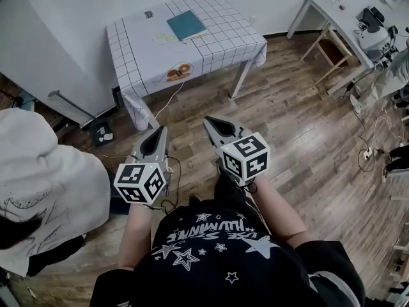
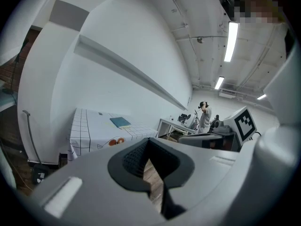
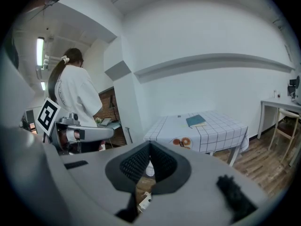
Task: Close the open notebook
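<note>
A teal notebook (image 1: pixel 186 24) lies flat with its cover shut near the back of a white checked table (image 1: pixel 217 47), well ahead of me across the wooden floor. It is small in the left gripper view (image 2: pixel 120 122) and in the right gripper view (image 3: pixel 195 121). My left gripper (image 1: pixel 156 133) and right gripper (image 1: pixel 211 121) are side by side in front of my body, over the floor and short of the table. Both point toward the table. Each one has its jaws together with nothing between them (image 2: pixel 148 141) (image 3: pixel 150 145).
A person in a white top (image 1: pixel 45 190) stands close at my left. A white desk (image 1: pixel 323 8) with a wooden chair (image 1: pixel 332 50) and equipment is at the back right. Cables (image 1: pixel 367 149) trail over the floor at the right, and a small box (image 1: pixel 102 133) lies by the table's left leg.
</note>
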Tool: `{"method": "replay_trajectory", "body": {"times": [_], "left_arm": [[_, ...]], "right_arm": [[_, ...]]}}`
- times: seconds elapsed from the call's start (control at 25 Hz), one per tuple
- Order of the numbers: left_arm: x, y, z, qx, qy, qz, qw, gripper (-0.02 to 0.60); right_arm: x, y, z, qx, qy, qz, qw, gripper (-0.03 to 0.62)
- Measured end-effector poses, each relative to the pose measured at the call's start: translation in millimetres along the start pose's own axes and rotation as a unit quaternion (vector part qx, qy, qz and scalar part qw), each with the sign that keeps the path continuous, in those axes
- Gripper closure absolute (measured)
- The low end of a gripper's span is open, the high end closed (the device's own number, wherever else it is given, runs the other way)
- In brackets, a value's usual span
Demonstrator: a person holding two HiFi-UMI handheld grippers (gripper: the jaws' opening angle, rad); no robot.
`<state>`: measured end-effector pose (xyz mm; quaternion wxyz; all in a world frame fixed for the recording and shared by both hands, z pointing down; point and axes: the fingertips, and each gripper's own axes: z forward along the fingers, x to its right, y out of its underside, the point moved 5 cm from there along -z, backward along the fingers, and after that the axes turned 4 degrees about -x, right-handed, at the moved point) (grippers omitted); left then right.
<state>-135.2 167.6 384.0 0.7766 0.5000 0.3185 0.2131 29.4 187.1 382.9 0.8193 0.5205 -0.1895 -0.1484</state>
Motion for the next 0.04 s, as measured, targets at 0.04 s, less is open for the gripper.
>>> {"method": "replay_trajectory", "body": {"times": [0.04], "left_arm": [[-0.1, 1.0, -3.9, 0.001, 0.002, 0.001, 1.0, 0.572]], "right_arm": [[-5.3, 1.8, -0.7, 0.0, 0.0, 0.0, 1.0, 0.579]]}}
